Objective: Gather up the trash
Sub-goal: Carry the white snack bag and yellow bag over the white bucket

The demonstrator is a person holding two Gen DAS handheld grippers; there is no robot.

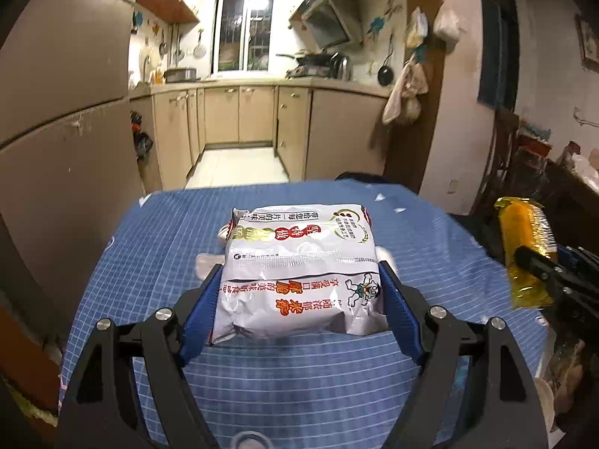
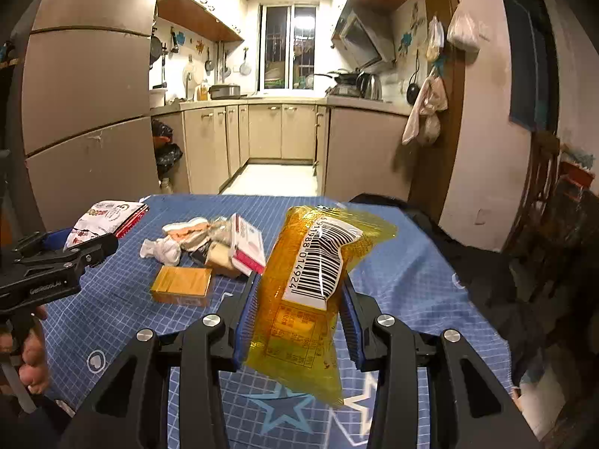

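Observation:
My left gripper (image 1: pixel 299 273) is shut on a white snack bag (image 1: pixel 299 269) with red and orange print, held above the blue checked tablecloth (image 1: pixel 299 393). The same bag (image 2: pixel 106 220) and left gripper (image 2: pixel 90 250) show at the left of the right wrist view. My right gripper (image 2: pixel 299 284) is shut on a yellow see-through wrapper (image 2: pixel 303 299) with a barcode label, lifted off the table. That wrapper (image 1: pixel 524 247) appears at the right edge of the left wrist view. Crumpled tissues (image 2: pixel 164 249), a small white-and-pink box (image 2: pixel 247 249) and an orange box (image 2: pixel 181 284) lie on the cloth.
The blue tablecloth (image 2: pixel 393 262) covers a table in front of a kitchen with beige cabinets (image 2: pixel 262 134). A tall fridge (image 2: pixel 86 112) stands at the left. Dark bags (image 2: pixel 166 149) hang beside it. A person's hand (image 2: pixel 33 351) holds the left gripper's handle. Dark furniture (image 2: pixel 554 224) stands right.

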